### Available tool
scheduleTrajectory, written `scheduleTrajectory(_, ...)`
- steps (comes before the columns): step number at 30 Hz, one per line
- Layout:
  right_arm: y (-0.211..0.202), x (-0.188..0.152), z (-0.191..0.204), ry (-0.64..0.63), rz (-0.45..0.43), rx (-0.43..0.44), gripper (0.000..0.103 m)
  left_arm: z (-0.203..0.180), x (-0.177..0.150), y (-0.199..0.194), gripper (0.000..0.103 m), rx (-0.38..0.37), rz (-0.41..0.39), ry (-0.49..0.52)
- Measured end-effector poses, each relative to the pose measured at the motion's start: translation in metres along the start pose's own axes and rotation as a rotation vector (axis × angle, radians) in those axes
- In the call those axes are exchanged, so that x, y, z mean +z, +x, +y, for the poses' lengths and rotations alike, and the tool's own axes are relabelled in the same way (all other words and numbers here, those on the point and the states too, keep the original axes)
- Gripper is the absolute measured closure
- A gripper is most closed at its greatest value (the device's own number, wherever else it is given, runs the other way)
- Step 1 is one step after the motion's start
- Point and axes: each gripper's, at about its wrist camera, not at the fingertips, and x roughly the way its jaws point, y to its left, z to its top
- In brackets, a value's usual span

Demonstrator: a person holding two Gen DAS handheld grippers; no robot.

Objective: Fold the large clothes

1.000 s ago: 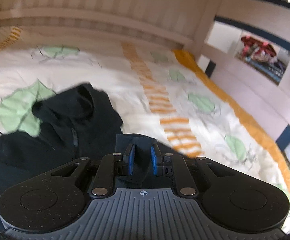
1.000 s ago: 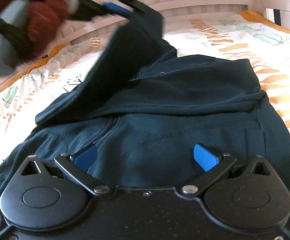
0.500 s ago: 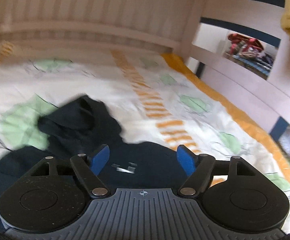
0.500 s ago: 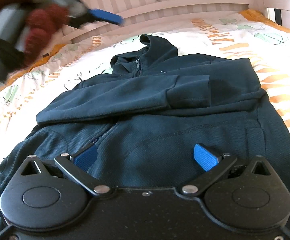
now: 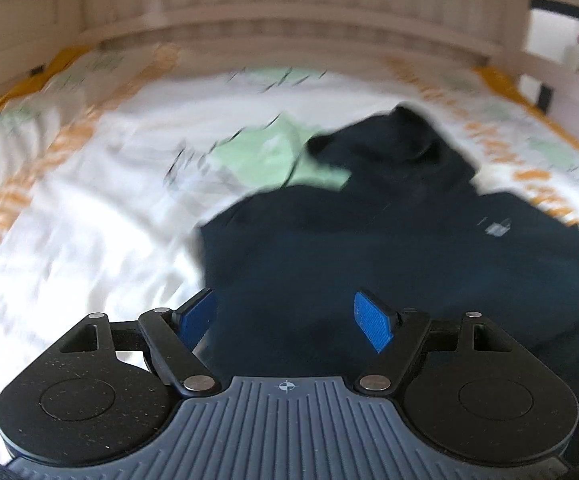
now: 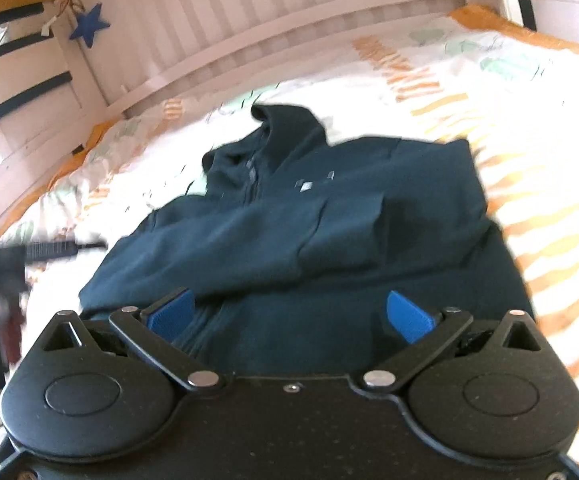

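A: Dark hoodie [image 6: 329, 248] spread face up on the bed [image 5: 89, 240], hood [image 6: 285, 128] toward the slatted headboard [image 6: 289, 40], one sleeve [image 6: 249, 240] laid across the chest, cuff near the far side seam.

B: Left gripper [image 5: 285, 316] above the near edge of the hoodie, fingers [image 5: 371, 326] spread wide, nothing between them. Right gripper [image 6: 289, 314] over the hem, fingers [image 6: 405, 316] equally wide apart, nothing held either.

A: Judged partway through: one sleeve in, other side not clearly folded; hard to tell under the blur.

B: Risks from here: grabbing only the top layer at the hem, so the front lifts and the back stays flat on the bed. Folded sleeve likely to slide off the chest if the body gets dragged rather than lifted.

A: Soft patterned sheet [image 6: 509, 128] underneath too. Easy to pinch along with the cloth and pull up. Uneven lift between both sides, crooked fold.
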Motion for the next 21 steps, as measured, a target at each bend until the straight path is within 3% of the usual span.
scheduleTrajectory(5,0.015,0.021,-0.006,-0.017,-0.018,-0.032,0.001,0.022,-0.031,0.027,0.023,0.029,0.068,-0.058)
scheduleTrajectory(8,0.028,0.029,-0.011,-0.011,-0.013,-0.035,0.001,0.034,-0.045,0.026,0.018,0.002,0.018,-0.113)
scheduleTrajectory(14,0.059,0.039,-0.027,0.025,0.032,-0.039,0.002,0.034,-0.045,0.024,0.018,0.006,0.012,-0.108)
scheduleTrajectory(16,0.068,0.039,-0.031,0.056,0.058,-0.018,0.01,0.034,-0.046,0.024,0.018,0.008,0.012,-0.106)
scheduleTrajectory(18,0.077,0.037,-0.033,0.087,0.098,0.019,0.032,0.033,-0.045,0.026,0.018,0.014,0.012,-0.099)
scheduleTrajectory(21,0.082,0.036,-0.026,0.06,0.118,0.003,0.06,0.031,-0.041,0.019,0.019,0.034,0.004,-0.091)
